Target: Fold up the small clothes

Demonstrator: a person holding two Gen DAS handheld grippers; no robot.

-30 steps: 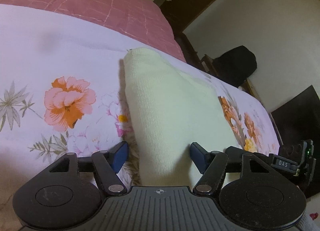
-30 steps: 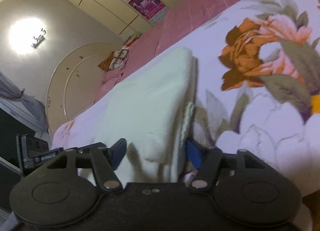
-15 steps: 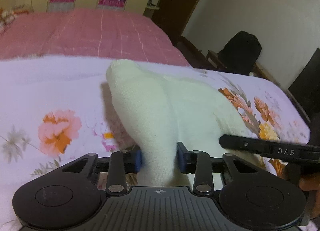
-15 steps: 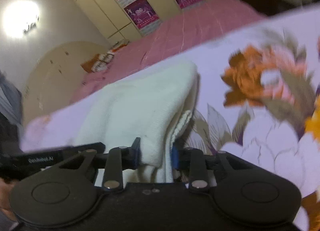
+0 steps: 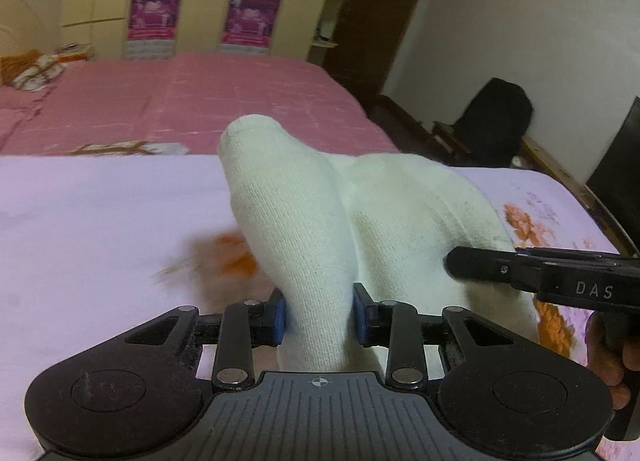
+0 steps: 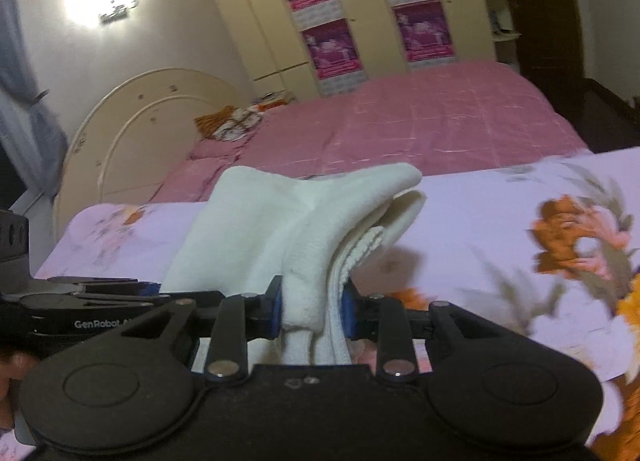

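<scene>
A cream knit garment point(image 5: 320, 221) hangs lifted above the flowered white sheet point(image 5: 100, 221), bunched into two humps. My left gripper point(image 5: 319, 315) is shut on its near left corner, blue pads pressing the cloth from both sides. In the right wrist view the same garment point(image 6: 280, 221) shows several folded layers with a ribbed edge, and my right gripper point(image 6: 313, 313) is shut on its near right corner. The right gripper's black body point(image 5: 560, 277) reaches in from the right of the left wrist view. The left gripper's body point(image 6: 80, 301) shows at the left of the right wrist view.
A pink bedspread point(image 5: 180, 101) covers the far half of the bed, with a cream headboard point(image 6: 140, 121) and a patterned pillow point(image 6: 236, 121). Wardrobe doors with purple posters point(image 6: 332, 45) stand behind. A dark chair point(image 5: 496, 121) sits off the bed's right side.
Both grippers went from open around the garment's near corners to shut on them. Both then rose and levelled out, lifting the near edge of the garment off the sheet.
</scene>
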